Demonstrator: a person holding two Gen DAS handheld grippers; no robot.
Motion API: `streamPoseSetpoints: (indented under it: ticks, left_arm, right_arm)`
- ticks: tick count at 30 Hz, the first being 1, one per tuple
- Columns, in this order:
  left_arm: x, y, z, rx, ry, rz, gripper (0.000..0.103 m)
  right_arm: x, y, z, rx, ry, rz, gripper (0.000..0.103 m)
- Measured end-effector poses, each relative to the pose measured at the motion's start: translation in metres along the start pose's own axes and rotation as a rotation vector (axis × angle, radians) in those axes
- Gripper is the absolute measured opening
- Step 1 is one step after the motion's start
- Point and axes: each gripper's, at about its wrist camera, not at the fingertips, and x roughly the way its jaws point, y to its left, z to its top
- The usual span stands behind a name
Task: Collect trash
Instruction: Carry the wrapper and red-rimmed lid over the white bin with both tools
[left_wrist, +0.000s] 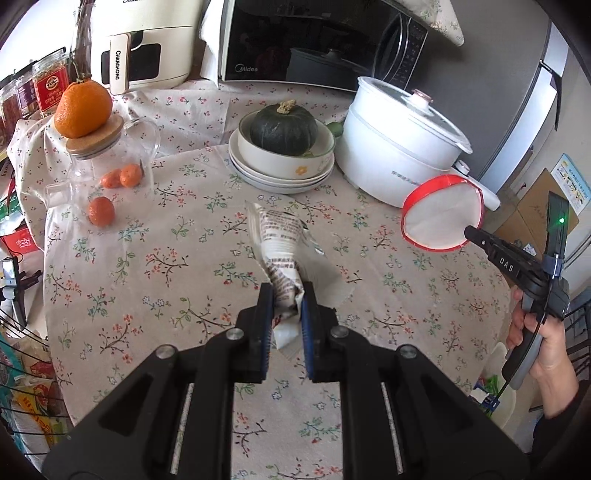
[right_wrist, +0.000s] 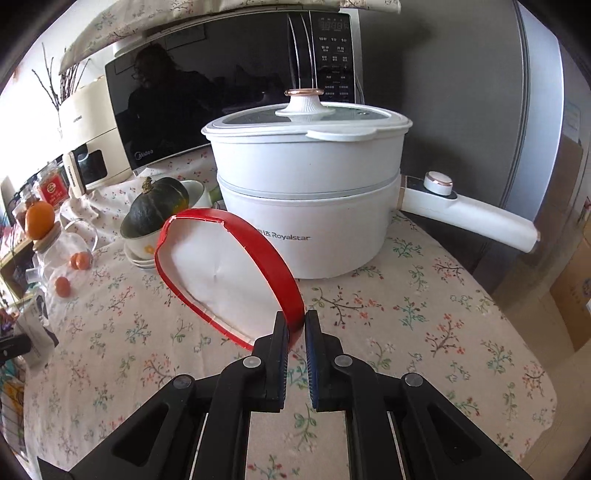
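Royalstar lettering on white pot (right_wrist: 306, 206)

A round table (left_wrist: 147, 258) under a floral cloth fills the foreground. At its back stand a black microwave (left_wrist: 314, 40) and a cream air fryer (left_wrist: 144, 48) — daylight comes bright from the left. A grey fridge (right_wrist: 480, 110) rises on the right, cardboard boxes (left_wrist: 535, 214) beside it.
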Motion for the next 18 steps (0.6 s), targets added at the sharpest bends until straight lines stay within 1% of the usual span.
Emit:
streamPoseSetpoints:
  ticks: [5,10,15,18]
  left_arm:
    - [-0.022,-0.019,-0.02,0.023,-0.017,-0.04,0.016]
    - [-0.038,-0.035,-0.042,0.035,-0.018,-0.082,0.016]
    - [-0.045,-0.049,-0.063,0.042,-0.009,-0.12,0.016]
    - [-0.045,-0.057,-0.073,0.05,-0.003,-0.138,0.016]
  right_arm:
    - [-0.055,-0.013,-0.024,-0.052,0.012,-0.04,0.009]
    - [-0.101,-0.026,-0.051,-0.062,0.028,-0.069,0.009]
    - [-0.139,-0.041,-0.072,-0.048,0.065,-0.099,0.009]
    - [-0.157,-0.052,-0.087,-0.003,0.082,-0.102,0.009]
